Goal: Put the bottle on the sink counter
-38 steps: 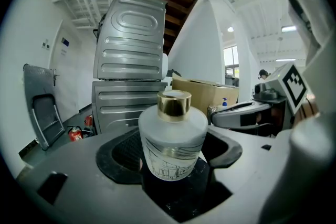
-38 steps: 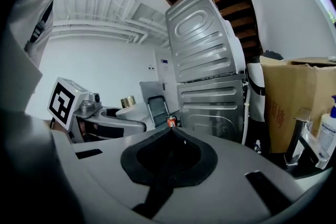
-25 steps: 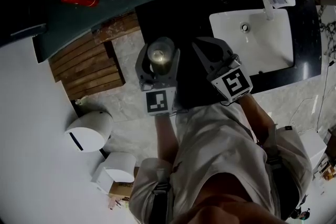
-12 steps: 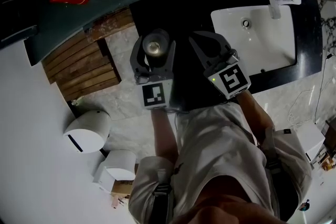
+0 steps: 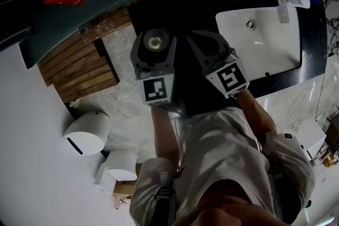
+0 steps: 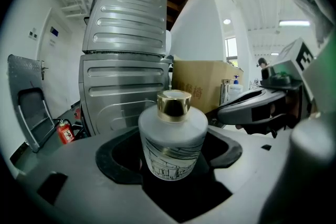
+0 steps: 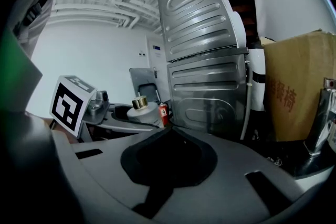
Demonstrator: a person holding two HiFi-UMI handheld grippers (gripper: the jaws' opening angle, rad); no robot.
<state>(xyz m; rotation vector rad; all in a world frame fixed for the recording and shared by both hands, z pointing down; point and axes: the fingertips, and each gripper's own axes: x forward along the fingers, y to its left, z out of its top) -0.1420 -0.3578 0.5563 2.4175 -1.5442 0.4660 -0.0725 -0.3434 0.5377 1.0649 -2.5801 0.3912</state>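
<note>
Bottle (image 6: pixel 173 136) upright, gripped in left claw (image 5: pixel 154 39), dark sink surface (image 5: pixel 193 10) just ahead-right; right claw (image 5: pixel 204 42) closed, empty alongside.

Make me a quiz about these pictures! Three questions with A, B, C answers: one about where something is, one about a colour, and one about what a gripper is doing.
1. Where is the bottle?
A. In the white sink
B. Between the left gripper's jaws
C. On the floor

2. What colour is its cap?
A. Gold
B. Red
C. Blue

3. What is the right gripper doing?
A. Squeezing the bottle
B. Squeezing a box
C. Holding nothing

Answers:
1. B, the left gripper view shows the jaws closed on it.
2. A, the cap shines gold there.
3. C, the right gripper view shows nothing between its jaws.
</note>
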